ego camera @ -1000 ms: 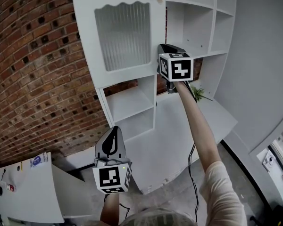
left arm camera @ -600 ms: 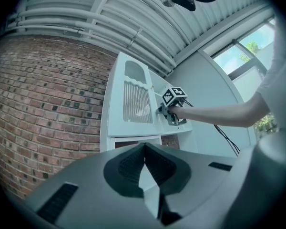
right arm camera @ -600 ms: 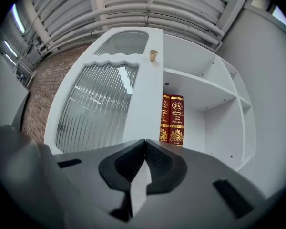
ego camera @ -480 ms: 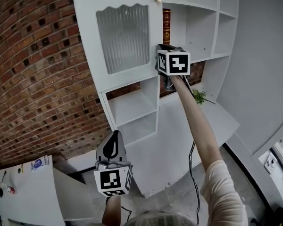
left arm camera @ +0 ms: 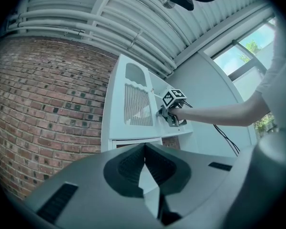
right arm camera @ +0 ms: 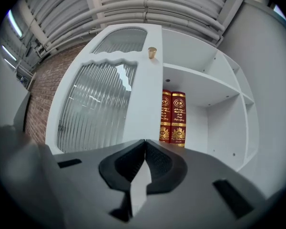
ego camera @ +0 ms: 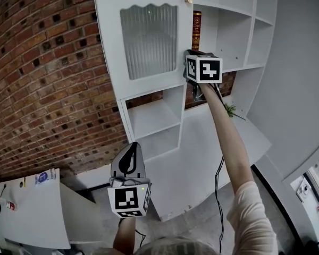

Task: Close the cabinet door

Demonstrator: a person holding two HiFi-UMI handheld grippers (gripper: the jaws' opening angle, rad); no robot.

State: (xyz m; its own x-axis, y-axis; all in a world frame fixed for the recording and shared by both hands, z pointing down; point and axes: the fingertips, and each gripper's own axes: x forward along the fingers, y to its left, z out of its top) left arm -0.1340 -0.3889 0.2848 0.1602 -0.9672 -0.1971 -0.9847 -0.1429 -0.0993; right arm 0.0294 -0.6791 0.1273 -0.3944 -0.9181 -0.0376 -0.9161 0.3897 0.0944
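Rests the right tool [right arm camera: 144, 146], pressed together and empty, at the free edge of the cabinet door [ego camera: 149, 41], apparently for pushing, not gripping; holds the left tool [left arm camera: 144, 147], likewise pressed together, low and idle; leaves the door seemingly almost flush beside the red books [right arm camera: 172, 116].

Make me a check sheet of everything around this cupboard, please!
Surface: white cabinet ledge, bare where seen.
Job's things: cabinet door with ribbed glass and gold knob; whether it is fully shut cannot be told.
Clutter: two red books upright on the shelf beside the door; small green plant on the ledge.
Grippers: right gripper shut, empty, at the door's edge; left gripper shut, empty, held low, away from the cabinet.
Cables: black cable hanging beside the right arm.
Surroundings: brick wall; white side table.
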